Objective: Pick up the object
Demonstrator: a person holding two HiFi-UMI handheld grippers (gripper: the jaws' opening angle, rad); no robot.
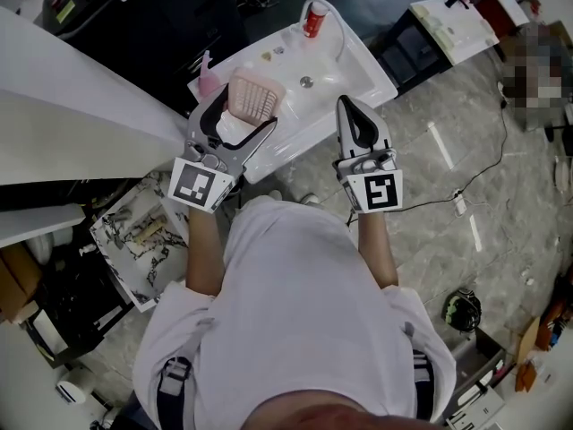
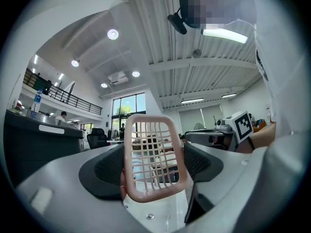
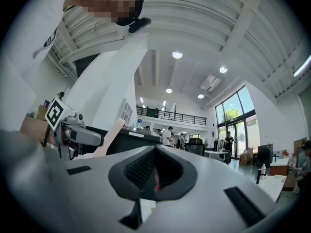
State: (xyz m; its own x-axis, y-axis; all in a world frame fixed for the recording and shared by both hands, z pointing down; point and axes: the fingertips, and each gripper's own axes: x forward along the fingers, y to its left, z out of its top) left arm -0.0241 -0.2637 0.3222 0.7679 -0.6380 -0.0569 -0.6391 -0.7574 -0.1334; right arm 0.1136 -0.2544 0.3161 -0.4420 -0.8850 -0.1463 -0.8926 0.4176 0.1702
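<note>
A pink plastic lattice basket [image 1: 255, 97] hangs above the white wash basin [image 1: 363, 72], held up off it. My left gripper [image 1: 243, 113] is shut on it, one jaw on each side of its walls. In the left gripper view the basket [image 2: 154, 159] stands upright between the dark pads [image 2: 108, 169], its rim facing the camera. My right gripper [image 1: 346, 106] hovers over the basin's right part, jaws together, nothing in them. In the right gripper view its pads [image 3: 141, 169] meet with no gap.
On the basin stand a red can [image 1: 314, 18] at the far end and a pink bottle [image 1: 208, 79] at the left edge. A drain [image 1: 306, 81] lies mid-basin. A white counter [image 1: 72, 124] runs along the left. A cable [image 1: 448, 200] crosses the floor.
</note>
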